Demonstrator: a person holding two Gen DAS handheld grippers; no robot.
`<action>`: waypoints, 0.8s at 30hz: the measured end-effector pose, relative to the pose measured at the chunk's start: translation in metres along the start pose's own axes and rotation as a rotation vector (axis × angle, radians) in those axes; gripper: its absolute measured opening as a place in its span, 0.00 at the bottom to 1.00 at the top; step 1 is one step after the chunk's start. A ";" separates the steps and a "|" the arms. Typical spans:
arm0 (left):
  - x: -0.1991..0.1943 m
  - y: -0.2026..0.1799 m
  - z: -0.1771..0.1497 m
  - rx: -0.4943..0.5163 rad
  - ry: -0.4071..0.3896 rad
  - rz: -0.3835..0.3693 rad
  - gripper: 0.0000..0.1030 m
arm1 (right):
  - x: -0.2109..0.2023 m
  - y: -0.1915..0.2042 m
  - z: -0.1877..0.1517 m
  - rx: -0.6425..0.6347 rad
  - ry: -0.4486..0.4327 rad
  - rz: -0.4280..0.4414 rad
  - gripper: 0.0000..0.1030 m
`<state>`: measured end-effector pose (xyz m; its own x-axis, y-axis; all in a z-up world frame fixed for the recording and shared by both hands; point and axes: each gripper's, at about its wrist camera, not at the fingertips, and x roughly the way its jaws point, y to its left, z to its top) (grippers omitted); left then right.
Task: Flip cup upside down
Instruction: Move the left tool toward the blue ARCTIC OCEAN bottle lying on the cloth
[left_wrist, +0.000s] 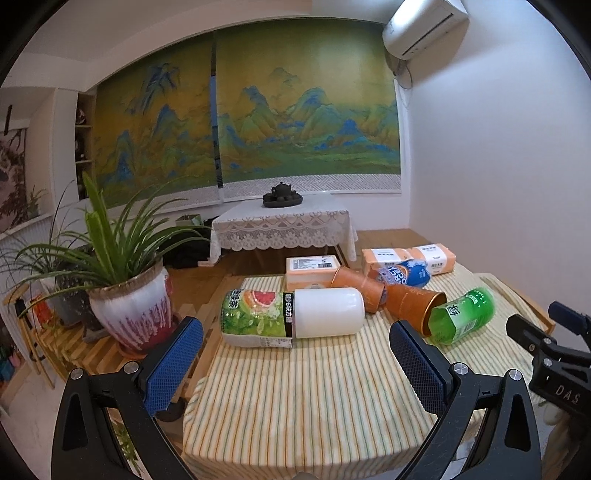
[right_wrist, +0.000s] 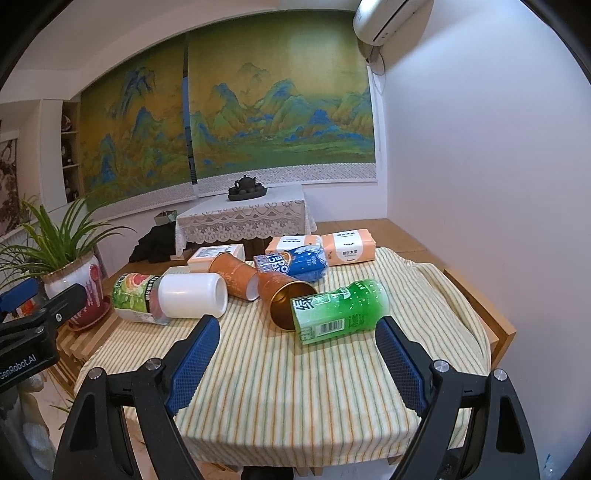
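Three cups lie on their sides on the striped tablecloth (left_wrist: 295, 406). A white cup (left_wrist: 330, 312) is slid over the end of a grapefruit-label bottle (left_wrist: 255, 317). One orange cup (left_wrist: 356, 288) lies behind it. A second orange cup (left_wrist: 410, 302) has a green bottle (left_wrist: 463, 314) poking into its gold-lined mouth. My left gripper (left_wrist: 295, 339) is open just short of the white cup. My right gripper (right_wrist: 297, 332) is open in front of the green bottle (right_wrist: 340, 310) and the orange cup (right_wrist: 284, 301) that holds it. Neither gripper holds anything.
A blue Oreo pack (right_wrist: 295, 264), a tissue pack (right_wrist: 351, 247) and a labelled box (right_wrist: 218, 254) sit behind the cups. A potted plant (left_wrist: 129, 310) stands on a slatted rack left of the table. A white wall is close on the right. Beyond is a lace-covered table (left_wrist: 280, 221).
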<state>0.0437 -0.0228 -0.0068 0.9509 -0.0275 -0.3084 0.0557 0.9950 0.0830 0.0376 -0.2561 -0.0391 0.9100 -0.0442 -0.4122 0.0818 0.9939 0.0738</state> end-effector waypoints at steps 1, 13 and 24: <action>0.002 -0.002 0.001 0.005 -0.009 0.001 0.99 | 0.003 -0.002 0.003 -0.002 0.008 0.003 0.81; 0.029 -0.013 0.002 0.053 0.078 -0.036 0.99 | 0.072 -0.048 0.062 0.067 0.143 0.040 0.81; 0.147 -0.099 0.084 0.393 0.281 -0.291 0.99 | 0.086 -0.104 0.073 0.199 0.147 0.018 0.81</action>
<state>0.2037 -0.1332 0.0187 0.7650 -0.2153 -0.6070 0.4637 0.8383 0.2870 0.1366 -0.3709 -0.0164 0.8445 0.0031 -0.5355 0.1576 0.9543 0.2541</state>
